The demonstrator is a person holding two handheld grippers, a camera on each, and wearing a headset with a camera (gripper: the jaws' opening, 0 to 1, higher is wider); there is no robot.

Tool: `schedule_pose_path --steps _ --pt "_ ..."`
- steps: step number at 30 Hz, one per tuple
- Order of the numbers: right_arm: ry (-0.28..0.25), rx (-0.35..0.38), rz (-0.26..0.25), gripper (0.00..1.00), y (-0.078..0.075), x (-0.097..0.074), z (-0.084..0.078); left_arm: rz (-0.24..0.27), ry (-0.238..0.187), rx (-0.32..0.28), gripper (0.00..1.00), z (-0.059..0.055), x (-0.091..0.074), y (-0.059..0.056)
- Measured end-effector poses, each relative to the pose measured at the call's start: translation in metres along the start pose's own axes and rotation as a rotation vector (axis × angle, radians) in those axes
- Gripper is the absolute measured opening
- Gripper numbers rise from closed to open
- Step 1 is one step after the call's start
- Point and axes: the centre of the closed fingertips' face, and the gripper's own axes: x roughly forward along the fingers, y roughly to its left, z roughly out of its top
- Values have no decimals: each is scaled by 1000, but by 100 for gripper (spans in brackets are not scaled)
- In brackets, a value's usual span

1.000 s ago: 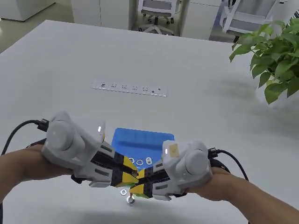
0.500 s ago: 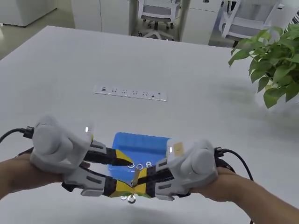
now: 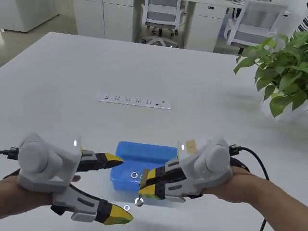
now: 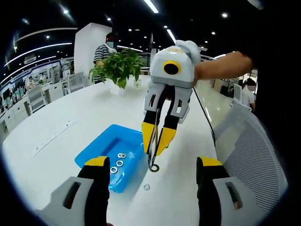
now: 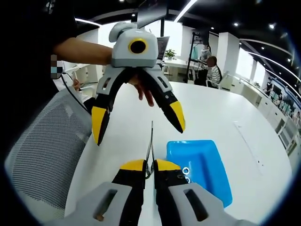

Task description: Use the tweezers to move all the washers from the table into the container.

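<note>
Pale worktop (image 3: 202, 110) stretches away toward office chairs (image 3: 161, 14) and a plant (image 3: 281, 67). Near its front edge, my left gripper (image 3: 124, 189) is spread wide, grasping nothing. Just right of it sits the blue container (image 3: 144, 147), with a few washers (image 3: 134, 175) already inside. One loose washer (image 3: 126, 208) lies on the worktop in front of the container. Beside it, another washer (image 3: 138, 202) sits at the tip of the tweezers (image 5: 150, 139), which my right gripper (image 3: 146, 185) clenches. I judge the job mostly done, with these two left to go.
</note>
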Motion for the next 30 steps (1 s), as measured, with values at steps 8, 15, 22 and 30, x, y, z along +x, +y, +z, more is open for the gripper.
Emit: schedule_pose_path --steps 8,15,22,30 --pt "4 -2 -8 7 -14 -10 7 46 -12 -40 96 -1 -5 3" --pt "3 -1 -26 7 -31 -17 10 69 -22 -60 99 -8 -11 8" --pt "-2 -12 -47 7 -46 -19 11 85 -32 -74 99 -8 -17 8" --pt "-5 -38 -59 7 -60 -12 6 95 -37 -75 99 -8 -18 9"
